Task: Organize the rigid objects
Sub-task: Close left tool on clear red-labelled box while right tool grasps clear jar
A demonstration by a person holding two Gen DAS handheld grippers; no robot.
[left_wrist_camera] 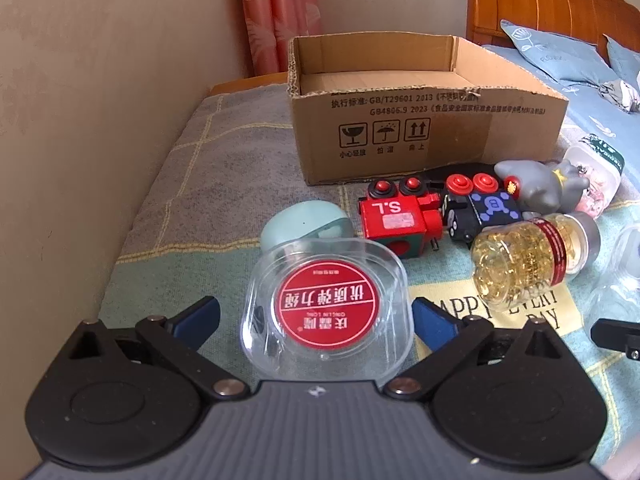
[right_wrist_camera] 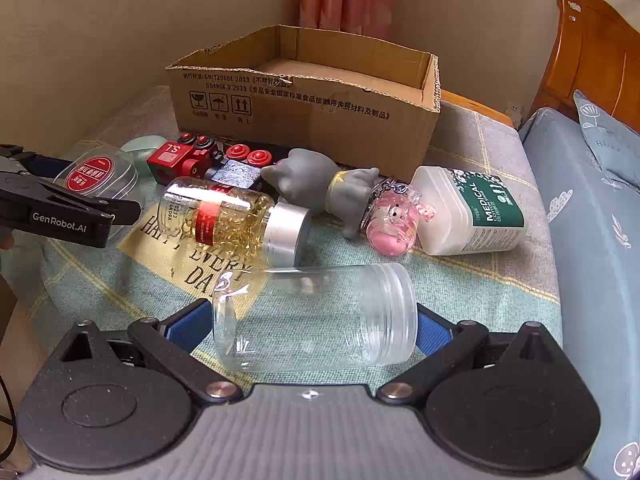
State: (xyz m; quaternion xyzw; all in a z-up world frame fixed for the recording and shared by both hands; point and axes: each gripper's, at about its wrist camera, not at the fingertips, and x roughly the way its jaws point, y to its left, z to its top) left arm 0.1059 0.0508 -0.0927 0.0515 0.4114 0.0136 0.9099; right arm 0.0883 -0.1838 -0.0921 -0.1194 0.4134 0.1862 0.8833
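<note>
My left gripper is open, its blue fingers either side of a clear plastic case with a round red label; a gap shows on each side. My right gripper is open around a clear empty jar lying on its side; whether the pads touch it is unclear. An open, empty cardboard box stands behind, also in the right wrist view. In front of it lie a red toy train, a black toy car, a capsule bottle and a grey figurine.
A mint round case lies behind the clear case. A pink keychain and a white medical cotton tub lie at right. The wall runs along the left. Blue bedding and a wooden headboard are at right.
</note>
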